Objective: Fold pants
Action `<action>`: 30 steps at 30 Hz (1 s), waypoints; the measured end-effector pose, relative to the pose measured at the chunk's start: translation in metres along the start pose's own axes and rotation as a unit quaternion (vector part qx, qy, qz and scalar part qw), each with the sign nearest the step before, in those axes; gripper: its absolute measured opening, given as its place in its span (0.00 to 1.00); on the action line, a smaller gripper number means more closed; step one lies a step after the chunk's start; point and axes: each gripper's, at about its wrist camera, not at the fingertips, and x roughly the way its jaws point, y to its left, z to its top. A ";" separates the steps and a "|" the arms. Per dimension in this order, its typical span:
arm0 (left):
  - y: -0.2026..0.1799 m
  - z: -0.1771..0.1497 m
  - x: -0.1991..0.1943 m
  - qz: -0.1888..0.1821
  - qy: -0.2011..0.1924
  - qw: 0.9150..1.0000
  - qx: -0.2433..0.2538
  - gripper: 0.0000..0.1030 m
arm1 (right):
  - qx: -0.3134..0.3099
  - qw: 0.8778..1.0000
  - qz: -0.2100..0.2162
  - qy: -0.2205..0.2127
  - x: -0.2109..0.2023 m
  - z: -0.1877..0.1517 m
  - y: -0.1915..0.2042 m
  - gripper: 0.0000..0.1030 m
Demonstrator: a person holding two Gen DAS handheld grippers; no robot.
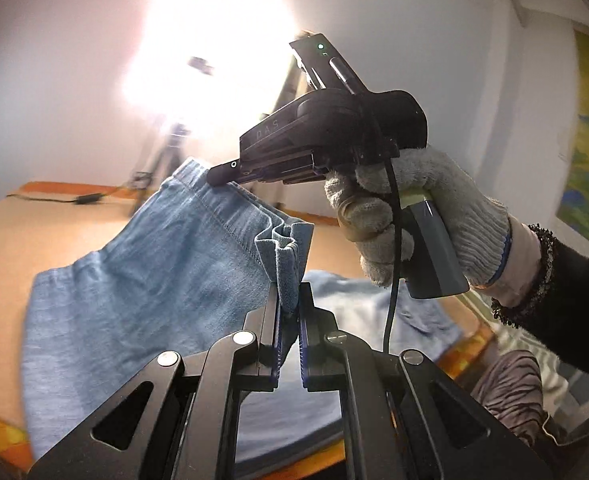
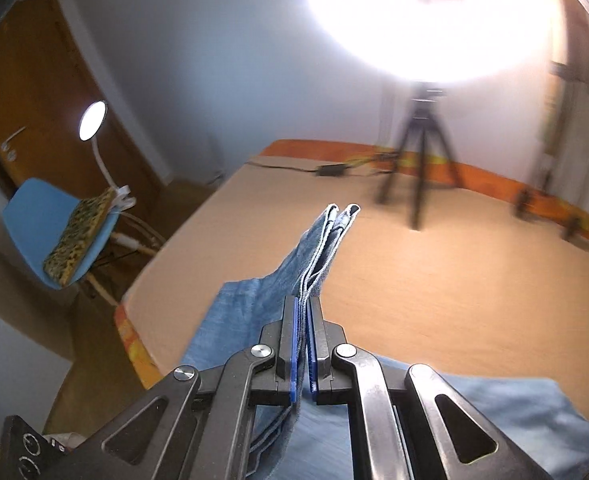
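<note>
Left wrist view has the left gripper (image 1: 289,300) clamped tight on a bunched edge of the blue denim pants (image 1: 134,280), with the right gripper (image 1: 230,170) in a knit-gloved hand (image 1: 414,216) pinching the stitched waistband, so the soft cloth hangs lifted above the tan bed (image 1: 54,220). Right wrist view shows those jaws closed on stacked hems over the bed's near edge. Looks mid-fold; next both corners need carrying across evenly and laying flat.

Only readable txt: "DAS" in pale letters on the black body of the right gripper (image 1: 220,172), seen fm left wrist cam.
</note>
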 end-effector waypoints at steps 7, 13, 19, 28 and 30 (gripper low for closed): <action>-0.050 -0.001 0.047 -0.059 0.030 0.998 0.021 0.05 | 0.045 0.998 -0.046 -0.019 -0.053 -0.037 -0.073 0.01; -0.098 -0.006 0.083 -0.107 0.052 0.992 0.037 0.05 | 0.081 0.993 -0.080 -0.037 -0.099 -0.066 -0.133 0.01; -0.142 -0.012 0.119 -0.152 0.083 0.983 0.062 0.05 | 0.121 0.986 -0.108 -0.048 -0.143 -0.101 -0.191 0.01; -0.196 -0.029 0.165 -0.205 0.128 0.965 0.099 0.05 | 0.178 0.972 -0.143 -0.055 -0.188 -0.154 -0.262 0.01; -0.207 -0.032 0.173 -0.214 0.136 0.961 0.108 0.05 | 0.190 0.969 -0.148 -0.056 -0.194 -0.162 -0.273 0.01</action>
